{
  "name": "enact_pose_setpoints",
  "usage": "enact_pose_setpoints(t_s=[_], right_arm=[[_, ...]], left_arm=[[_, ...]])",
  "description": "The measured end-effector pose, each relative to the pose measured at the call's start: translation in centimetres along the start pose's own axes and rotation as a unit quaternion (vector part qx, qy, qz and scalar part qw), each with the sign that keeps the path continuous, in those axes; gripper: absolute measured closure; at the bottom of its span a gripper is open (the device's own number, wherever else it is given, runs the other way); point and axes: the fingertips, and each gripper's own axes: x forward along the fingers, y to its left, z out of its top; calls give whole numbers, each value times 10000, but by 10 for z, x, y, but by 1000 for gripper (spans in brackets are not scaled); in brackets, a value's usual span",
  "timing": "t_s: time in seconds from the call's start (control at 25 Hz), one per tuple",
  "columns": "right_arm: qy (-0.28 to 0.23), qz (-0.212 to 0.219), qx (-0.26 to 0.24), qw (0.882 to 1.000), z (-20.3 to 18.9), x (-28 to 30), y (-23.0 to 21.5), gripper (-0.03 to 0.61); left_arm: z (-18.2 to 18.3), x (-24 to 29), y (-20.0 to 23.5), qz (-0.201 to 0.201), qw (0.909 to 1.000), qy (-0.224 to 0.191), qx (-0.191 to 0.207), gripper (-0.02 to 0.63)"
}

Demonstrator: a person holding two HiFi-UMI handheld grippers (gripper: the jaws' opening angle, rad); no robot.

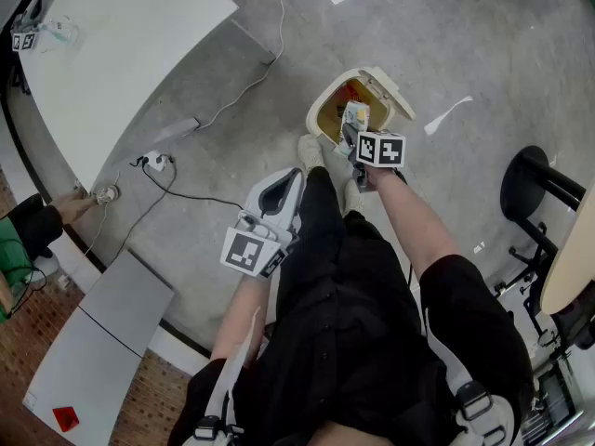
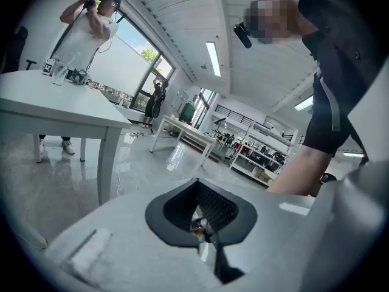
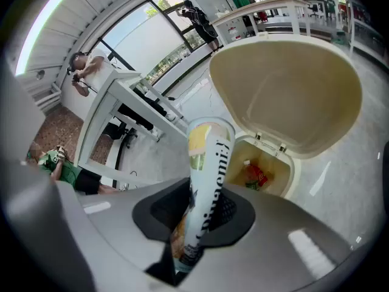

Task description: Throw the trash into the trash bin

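A cream trash bin stands on the grey floor with its lid swung open. In the right gripper view the lid stands up behind the bin's opening, and a red packet lies inside. My right gripper hangs over the bin, shut on a long snack pack printed pale blue and yellow. That pack sticks up between the jaws of the right gripper. My left gripper is lower left of the bin by my leg. In its own view the left gripper looks shut with nothing held.
A white table fills the upper left, with a power strip and cables on the floor beside it. A black stool stands at the right. My shoes touch the bin's near side. Another person's foot shows at far left.
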Motion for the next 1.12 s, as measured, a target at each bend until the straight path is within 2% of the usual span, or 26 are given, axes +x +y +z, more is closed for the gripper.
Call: enact_pose_setpoints(t_s=[0.16, 0.2, 0.24, 0.28, 0.6, 0.76, 0.96, 1.12], right_arm=[[47, -10, 49, 10000, 3, 11, -2, 509], [89, 38, 87, 9999, 2, 14, -1, 485], [137, 84, 120, 9998, 2, 16, 1, 413], [176, 98, 136, 9997, 1, 18, 2, 376], [111, 155, 199, 9996, 2, 13, -1, 470], [-80, 246, 165, 9995, 7, -1, 3, 525], [-567, 686, -251, 9957, 29, -40, 30, 572], [-1058, 1056, -936, 9843, 50, -92, 60, 572]], left_arm=[[-4, -6, 0, 56, 9999, 42, -75, 614], [-5, -7, 1, 66, 9999, 59, -108, 614], [-7, -9, 1, 68, 9999, 85, -133, 614], [-9, -11, 2, 68, 9998, 115, -149, 614], [-8, -3, 1, 24, 9998, 140, -149, 614], [-3, 5, -6, -70, 9999, 92, -85, 614], [12, 14, -21, -91, 9999, -107, 64, 614], [34, 14, -37, -66, 9988, -398, 260, 614]])
